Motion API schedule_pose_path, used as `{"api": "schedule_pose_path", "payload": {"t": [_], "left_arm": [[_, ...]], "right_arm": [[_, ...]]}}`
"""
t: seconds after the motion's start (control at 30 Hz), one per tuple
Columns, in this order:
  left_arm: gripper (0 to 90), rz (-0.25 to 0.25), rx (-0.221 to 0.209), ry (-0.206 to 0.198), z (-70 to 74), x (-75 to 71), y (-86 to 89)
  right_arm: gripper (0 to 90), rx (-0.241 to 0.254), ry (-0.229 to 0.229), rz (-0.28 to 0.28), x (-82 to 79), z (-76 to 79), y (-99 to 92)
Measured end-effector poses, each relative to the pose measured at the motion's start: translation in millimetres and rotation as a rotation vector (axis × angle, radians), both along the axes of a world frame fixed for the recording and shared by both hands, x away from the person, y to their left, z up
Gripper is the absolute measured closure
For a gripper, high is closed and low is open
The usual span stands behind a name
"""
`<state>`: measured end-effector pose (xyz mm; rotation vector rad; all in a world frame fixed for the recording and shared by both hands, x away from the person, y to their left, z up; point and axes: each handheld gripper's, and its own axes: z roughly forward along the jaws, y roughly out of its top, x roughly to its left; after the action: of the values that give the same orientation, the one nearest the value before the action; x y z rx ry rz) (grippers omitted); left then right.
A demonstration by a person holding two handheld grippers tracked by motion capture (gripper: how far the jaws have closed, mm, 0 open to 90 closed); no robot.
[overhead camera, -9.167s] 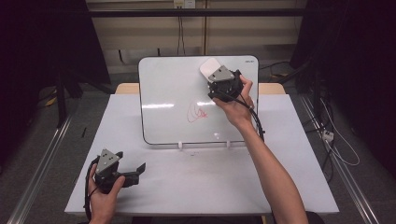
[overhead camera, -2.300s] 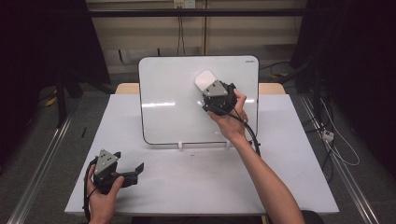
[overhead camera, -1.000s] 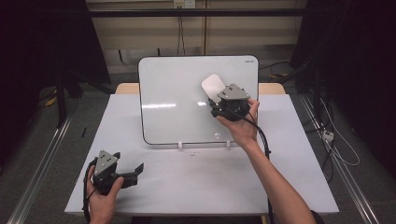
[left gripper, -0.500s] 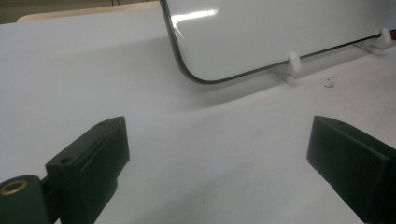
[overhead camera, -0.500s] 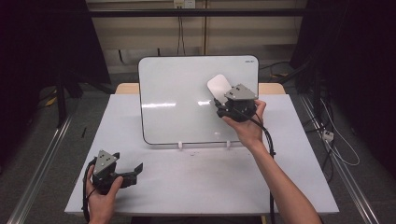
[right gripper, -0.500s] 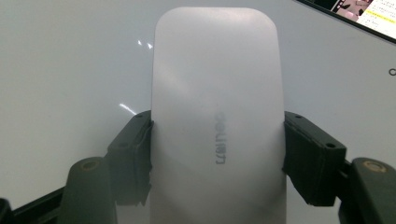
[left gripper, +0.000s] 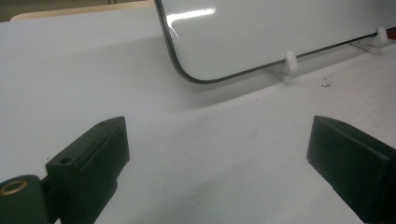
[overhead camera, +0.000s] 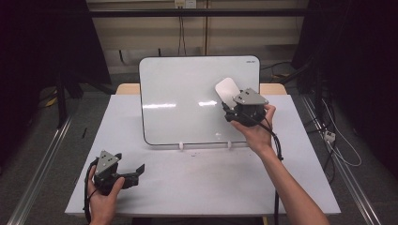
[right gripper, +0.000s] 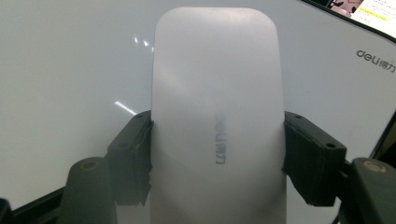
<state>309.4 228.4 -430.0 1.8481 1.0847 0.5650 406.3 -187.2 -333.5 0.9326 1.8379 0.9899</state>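
**Eraser clamped in the right claw, up against the whiteboard**

So the right gripper (overhead camera: 229, 104) has its two black jaws squeezed onto the long sides of one white whiteboard eraser (right gripper: 217, 116), which sticks out past the jaws. In the right gripper view you can read grey "deli" lettering on the eraser's back, followed by characters I can't make out. The eraser's far face looks pressed to, or just off, the whiteboard (overhead camera: 187, 84), toward its right side; can't tell which for sure.

One whiteboard, leaning back on the table (overhead camera: 206, 183), black-edged with rounded corners, propped on two small white feet (left gripper: 289, 63) at its bottom edge. It has a "deli" logo (right gripper: 376, 58) in the top right corner, again with characters after it. The surface looks wiped, just light reflections on it.

The left gripper (overhead camera: 133, 172) sits low on the table near the front left corner, well apart from the board, jaws spread wide with nothing between them. In its view there are a few tiny dark specks (left gripper: 328, 81) on the table near one foot.

Two grippers, one hand on each.
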Motion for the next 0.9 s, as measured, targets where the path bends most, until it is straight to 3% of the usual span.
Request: {"api": "schedule_pose_path", "payload": {"t": [0.9], "left_arm": [[5.7, -0.010, 0.005, -0.010, 1.5, 1.7, -2.5]], "right_arm": [[31.6, 0.000, 0.035, -0.061, -37.2, -27.2, -35.8]]}}
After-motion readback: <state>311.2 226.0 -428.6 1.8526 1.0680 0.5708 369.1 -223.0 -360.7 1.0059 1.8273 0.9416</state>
